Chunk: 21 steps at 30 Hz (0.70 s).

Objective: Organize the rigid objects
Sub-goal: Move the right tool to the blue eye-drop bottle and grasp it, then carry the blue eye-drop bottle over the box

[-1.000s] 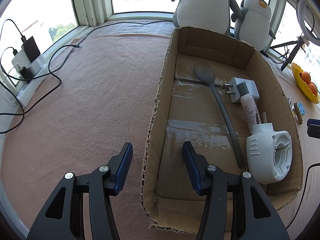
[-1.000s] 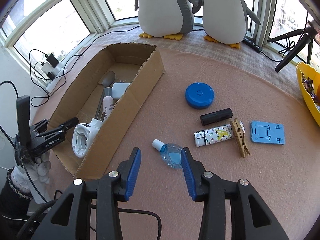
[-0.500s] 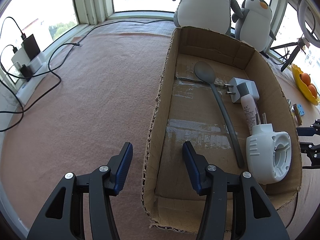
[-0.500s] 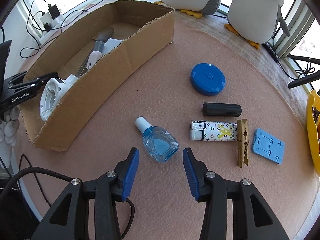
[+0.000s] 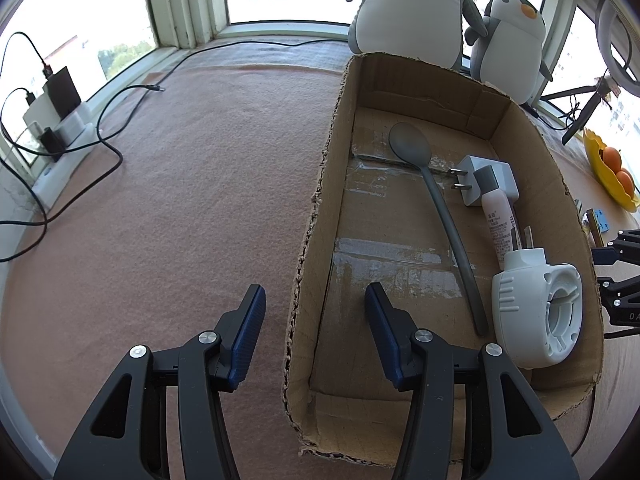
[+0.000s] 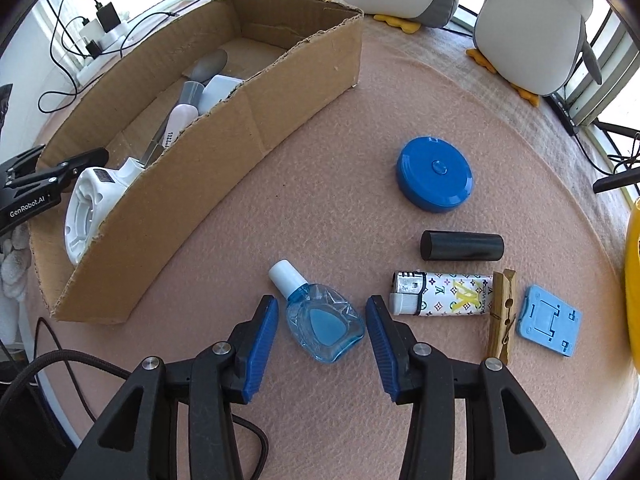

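A cardboard box (image 5: 320, 208) (image 6: 256, 120) holds a grey spoon (image 5: 436, 204), a white charger plug (image 5: 488, 184), a white tube (image 5: 500, 224) and a white round device (image 5: 540, 312). My left gripper (image 5: 312, 320) is open and empty, straddling the box's left wall. A small blue bottle (image 6: 320, 316) with a white cap lies on the mat, between the open fingers of my right gripper (image 6: 320, 344). To its right lie a patterned lighter (image 6: 440, 294), a black cylinder (image 6: 462, 246), a blue round lid (image 6: 434, 180), a wooden clothespin (image 6: 502, 316) and a blue plastic stand (image 6: 548, 320).
Two penguin plush toys (image 6: 532, 28) stand behind the box. A yellow bowl with oranges (image 5: 612, 172) sits at the right edge. Cables and a power strip (image 5: 52, 128) lie along the left window sill. Pink mat (image 5: 180, 200) covers the table.
My right gripper has moved down and forward, so the blue bottle now lies between its open fingers. The left gripper has stayed in place.
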Available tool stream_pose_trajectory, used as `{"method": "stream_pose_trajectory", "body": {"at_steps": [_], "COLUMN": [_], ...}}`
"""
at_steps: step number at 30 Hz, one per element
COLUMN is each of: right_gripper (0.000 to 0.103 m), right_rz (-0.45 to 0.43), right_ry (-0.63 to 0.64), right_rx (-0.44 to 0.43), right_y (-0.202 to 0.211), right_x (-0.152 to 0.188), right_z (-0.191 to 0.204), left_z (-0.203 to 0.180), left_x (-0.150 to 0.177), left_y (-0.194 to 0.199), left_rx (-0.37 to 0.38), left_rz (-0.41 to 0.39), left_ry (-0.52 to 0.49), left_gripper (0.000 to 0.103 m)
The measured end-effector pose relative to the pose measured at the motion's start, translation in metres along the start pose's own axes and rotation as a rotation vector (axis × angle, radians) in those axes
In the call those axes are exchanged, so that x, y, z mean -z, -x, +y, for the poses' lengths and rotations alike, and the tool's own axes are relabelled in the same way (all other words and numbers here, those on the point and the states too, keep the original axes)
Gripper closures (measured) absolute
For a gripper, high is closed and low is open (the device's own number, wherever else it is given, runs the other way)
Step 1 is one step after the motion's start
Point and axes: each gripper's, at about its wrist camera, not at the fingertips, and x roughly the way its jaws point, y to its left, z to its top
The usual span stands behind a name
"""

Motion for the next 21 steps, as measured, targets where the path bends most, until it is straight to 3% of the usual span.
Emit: {"method": "stream_pose_trajectory", "body": {"at_steps": [3, 7, 13, 21], "right_gripper": [0.062, 0.07, 0.071, 0.071], "right_rz": [0.01, 0.019, 0.022, -0.052], "right_ry": [-0.004, -0.017, -0.048, -0.144], "right_rx": [-0.004, -0.008, -0.021, -0.006], "right_y": [0.0, 0.0, 0.002, 0.01], "right_x": [0.0, 0.0, 0.005, 0.008], "right_z": [-0.002, -0.004, 0.003, 0.0], "left_z": [0.0, 0.0, 0.0, 0.002], "left_x": [0.0, 0.0, 0.0, 0.001], "left_y": [0.0, 0.0, 0.0, -0.001], "left_rx": [0.0, 0.0, 0.0, 0.005], "left_rz": [0.0, 0.0, 0.0, 0.0], "left_ry": [-0.001, -0.001, -0.001, 0.003], "left_gripper": [0.052, 0.052, 0.052, 0.052]}}
